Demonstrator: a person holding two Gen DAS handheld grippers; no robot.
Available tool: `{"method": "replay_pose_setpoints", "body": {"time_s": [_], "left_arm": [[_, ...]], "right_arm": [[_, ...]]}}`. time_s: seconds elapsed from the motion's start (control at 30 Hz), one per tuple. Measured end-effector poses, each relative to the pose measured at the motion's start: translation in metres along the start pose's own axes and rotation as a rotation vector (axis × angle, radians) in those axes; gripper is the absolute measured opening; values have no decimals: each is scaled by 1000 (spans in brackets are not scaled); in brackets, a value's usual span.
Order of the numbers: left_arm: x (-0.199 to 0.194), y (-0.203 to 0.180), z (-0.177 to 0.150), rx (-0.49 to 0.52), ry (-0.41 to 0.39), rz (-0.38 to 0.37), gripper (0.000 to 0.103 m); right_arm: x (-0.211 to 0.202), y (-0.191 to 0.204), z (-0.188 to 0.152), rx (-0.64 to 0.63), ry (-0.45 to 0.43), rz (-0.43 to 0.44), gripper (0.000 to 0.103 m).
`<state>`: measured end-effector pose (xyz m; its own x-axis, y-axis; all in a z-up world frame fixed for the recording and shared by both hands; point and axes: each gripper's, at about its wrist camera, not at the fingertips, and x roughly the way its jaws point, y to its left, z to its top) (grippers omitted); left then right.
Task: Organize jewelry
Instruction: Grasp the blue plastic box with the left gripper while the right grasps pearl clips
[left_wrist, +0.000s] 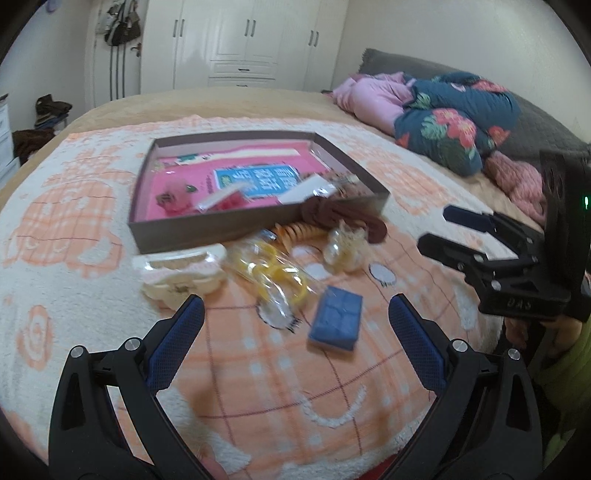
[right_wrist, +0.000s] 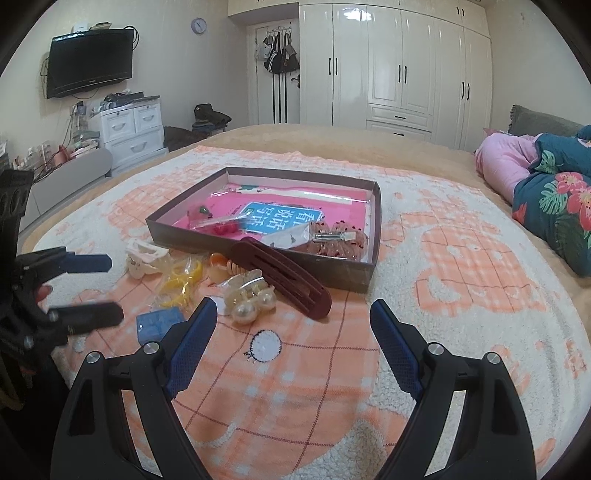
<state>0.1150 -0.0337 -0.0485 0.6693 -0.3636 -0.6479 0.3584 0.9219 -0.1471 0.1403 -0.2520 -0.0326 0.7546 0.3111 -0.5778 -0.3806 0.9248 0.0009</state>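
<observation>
Jewelry lies loose on the blanket (right_wrist: 461, 258) beside the box (right_wrist: 369, 273): we note a maroon clip (right_wrist: 291, 280), a pearl clip (right_wrist: 247, 299), a blue case (left_wrist: 336, 317). Left tool (left_wrist: 295, 317) and right tool (right_wrist: 291, 321) stand apart, empty.

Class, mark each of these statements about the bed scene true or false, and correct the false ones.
1. Both the left gripper and the right gripper are open and empty. True.
2. The blue box lies inside the tray. False: it lies on the blanket, outside the tray.
3. The dark red hair clip lies outside the tray, near its front wall. True.
4. The pearl hair clip is held by the right gripper. False: it lies on the blanket.
</observation>
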Motion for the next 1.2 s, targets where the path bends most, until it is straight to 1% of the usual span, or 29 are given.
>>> {"method": "replay_pose_setpoints", "body": {"time_s": [0.23,0.33,0.5,0.53,0.6,0.63,0.7,0.73,0.8,0.83,0.97,1.07,1.2], "left_arm": [[13,-11,-6,36,31,-19,91],[17,-14,-6,46,42,-30,86],[25,-20,-8,67,57,-46,65],[26,-20,-9,69,59,-47,63],[29,-21,-8,73,63,-51,55],[30,-21,-8,72,66,-54,53],[34,-21,-8,67,75,-56,43],[35,-21,-9,67,78,-58,41],[37,-23,-10,73,88,-60,30],[39,-23,-10,78,93,-57,28],[38,-24,-12,81,103,-66,26],[36,-24,-13,79,107,-70,25],[33,-23,-14,73,108,-75,25]], "right_arm": [[8,-6,-5,0,23,17,82],[13,-5,-6,-10,39,27,82],[26,-8,-5,-7,67,55,82],[28,-9,-4,-3,72,61,82],[31,-10,-3,5,78,72,82],[34,-12,-2,12,81,77,82],[38,-14,1,22,87,95,82],[41,-14,2,24,91,103,82],[45,-13,4,19,100,110,82],[47,-12,4,13,102,114,82],[54,-4,8,-14,113,137,80],[59,4,10,-35,120,153,75],[72,14,13,-67,137,155,66]]}}
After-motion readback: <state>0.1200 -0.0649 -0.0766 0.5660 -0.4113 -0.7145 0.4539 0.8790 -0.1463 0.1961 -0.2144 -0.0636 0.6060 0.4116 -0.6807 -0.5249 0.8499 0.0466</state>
